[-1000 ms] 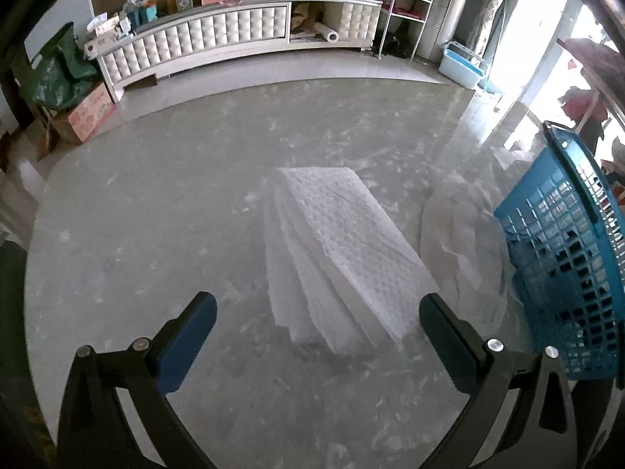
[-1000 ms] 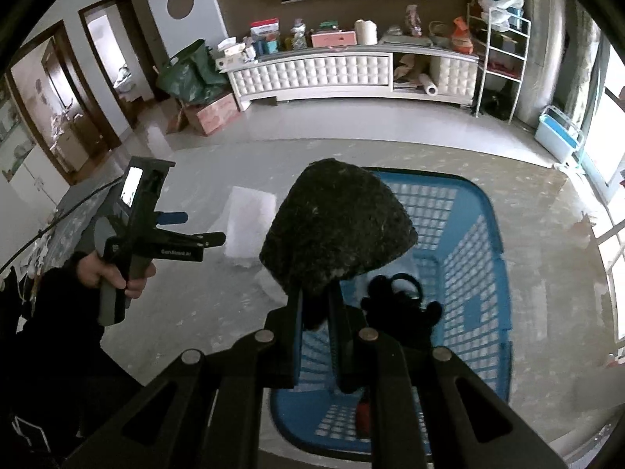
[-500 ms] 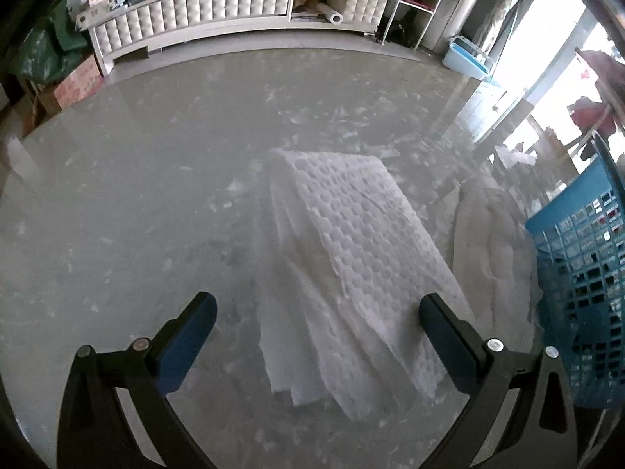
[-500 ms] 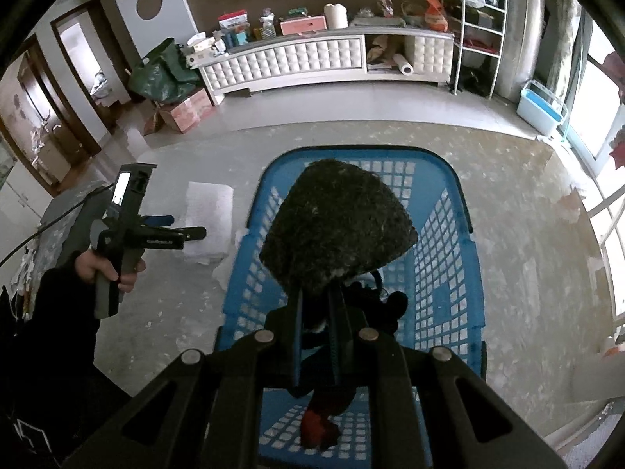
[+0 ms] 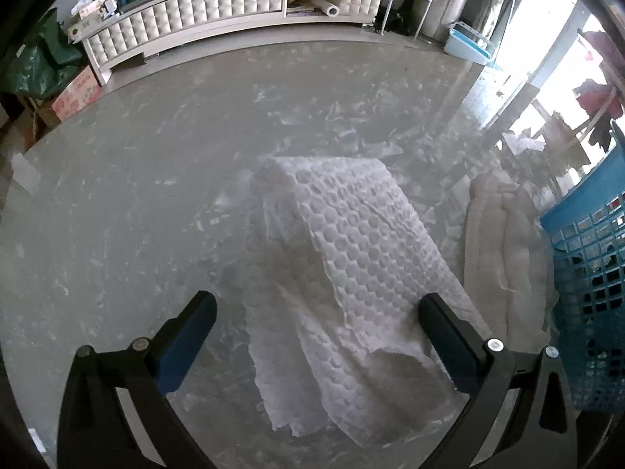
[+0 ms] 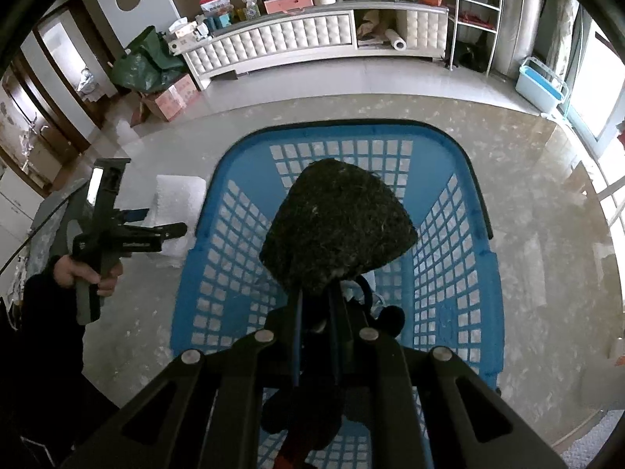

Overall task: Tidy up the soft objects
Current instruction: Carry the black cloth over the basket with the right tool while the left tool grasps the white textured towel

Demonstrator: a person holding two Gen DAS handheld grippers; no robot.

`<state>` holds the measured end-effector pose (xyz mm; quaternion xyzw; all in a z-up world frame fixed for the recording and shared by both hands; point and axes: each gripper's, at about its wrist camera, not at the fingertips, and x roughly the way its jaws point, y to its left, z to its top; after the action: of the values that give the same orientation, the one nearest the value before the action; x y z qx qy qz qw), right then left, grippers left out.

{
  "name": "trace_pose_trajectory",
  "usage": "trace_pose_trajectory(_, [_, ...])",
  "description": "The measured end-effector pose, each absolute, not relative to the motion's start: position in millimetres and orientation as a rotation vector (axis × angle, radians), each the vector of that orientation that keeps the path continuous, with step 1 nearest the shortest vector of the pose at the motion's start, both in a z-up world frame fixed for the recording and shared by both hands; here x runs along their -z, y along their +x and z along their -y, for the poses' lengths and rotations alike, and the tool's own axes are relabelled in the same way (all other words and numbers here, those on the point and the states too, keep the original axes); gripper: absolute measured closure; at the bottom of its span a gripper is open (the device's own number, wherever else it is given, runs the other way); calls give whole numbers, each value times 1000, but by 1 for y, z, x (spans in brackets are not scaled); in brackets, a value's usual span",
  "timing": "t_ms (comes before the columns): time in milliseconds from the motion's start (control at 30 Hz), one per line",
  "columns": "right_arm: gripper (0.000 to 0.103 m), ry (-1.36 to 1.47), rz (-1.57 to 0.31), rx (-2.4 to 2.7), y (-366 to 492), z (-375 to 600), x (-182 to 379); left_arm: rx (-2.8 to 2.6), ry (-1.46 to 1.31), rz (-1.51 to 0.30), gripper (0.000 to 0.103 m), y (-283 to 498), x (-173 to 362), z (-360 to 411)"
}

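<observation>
A folded white honeycomb-textured cloth (image 5: 351, 273) lies on the marble table, with its near end between the fingers of my open left gripper (image 5: 316, 336). A cream fluffy cloth (image 5: 504, 242) lies to its right, against the blue plastic basket (image 5: 586, 273). My right gripper (image 6: 316, 305) is shut on a dark fuzzy soft object (image 6: 336, 230) and holds it above the blue basket (image 6: 449, 234). The white cloth (image 6: 175, 211) and my left gripper (image 6: 133, 230) also show left of the basket in the right wrist view.
Dark soft items (image 6: 386, 320) lie inside the basket, partly hidden by my gripper. Beyond the table's edge (image 5: 117, 90) stand a long white padded cabinet (image 5: 218, 8), a green bag (image 6: 144, 62), a cardboard box (image 6: 172, 97) and a white rack (image 6: 472, 11).
My left gripper has moved down and forward over the white cloth, which now lies between its fingers. My right gripper has carried the dark object from the basket's left rim to above its middle.
</observation>
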<state>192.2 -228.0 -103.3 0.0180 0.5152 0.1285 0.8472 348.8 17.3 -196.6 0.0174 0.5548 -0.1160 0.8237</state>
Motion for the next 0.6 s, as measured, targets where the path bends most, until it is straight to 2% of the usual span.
trace_pose_trajectory(67, [92,45,-1096,-270,194,234,106,255,44,-1179,8,347,197,-17])
trace_pose_trajectory(133, [92,58,-1106,-271,196,236,108,287,42,-1169,29,344,193,-14])
trace_pose_trajectory(233, [92,66,-1114,-275,195,239,108,335,33,-1171,49,340,190,-9])
trace_pose_trajectory(267, [92,70,-1116,-276,196,238,107,344,29,-1170,53,339,189,-8])
trace_pose_trajectory(333, [92,75,-1118,-278,197,237,106,371,5,-1172,71,338,189,-9])
trace_pose_trajectory(433, [92,74,-1123,-278,198,235,106,398,-48,-1177,78,337,190,-9])
trace_pose_trajectory(600, [91,62,-1143,-273,202,231,107,398,-63,-1164,82,329,188,-11])
